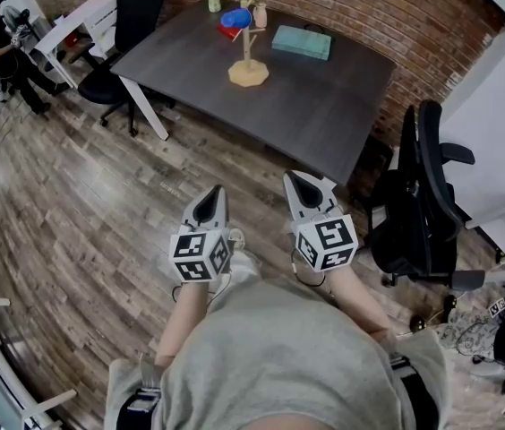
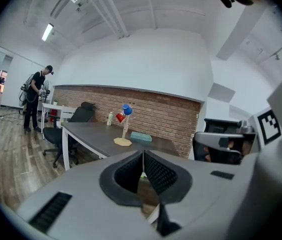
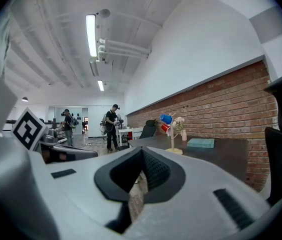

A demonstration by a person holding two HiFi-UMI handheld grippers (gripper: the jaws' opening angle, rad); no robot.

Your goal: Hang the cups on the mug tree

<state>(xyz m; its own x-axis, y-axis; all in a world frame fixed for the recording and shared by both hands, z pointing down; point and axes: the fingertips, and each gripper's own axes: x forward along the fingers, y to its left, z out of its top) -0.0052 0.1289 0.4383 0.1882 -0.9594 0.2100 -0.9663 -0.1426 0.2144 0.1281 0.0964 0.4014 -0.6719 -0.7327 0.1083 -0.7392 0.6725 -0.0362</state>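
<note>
- Jaws together and empty on the left gripper [image 1: 209,206] and right gripper [image 1: 303,191], well away from the table [image 1: 324,106].
- The blue cup [image 1: 235,17] and red cup [image 1: 227,32] already hang on the mug tree [image 1: 248,72]; best keep clear.

The pale grey left gripper [image 1: 208,202] and right gripper [image 1: 304,188] have black ribbed jaws and black-and-white marker cubes. Far ahead of the jaws, a dark grey counter [image 1: 324,97] bears a pale wooden mug tree [image 1: 248,61], a blue plastic cup [image 1: 235,17] and a red plastic cup [image 1: 226,31].
</note>
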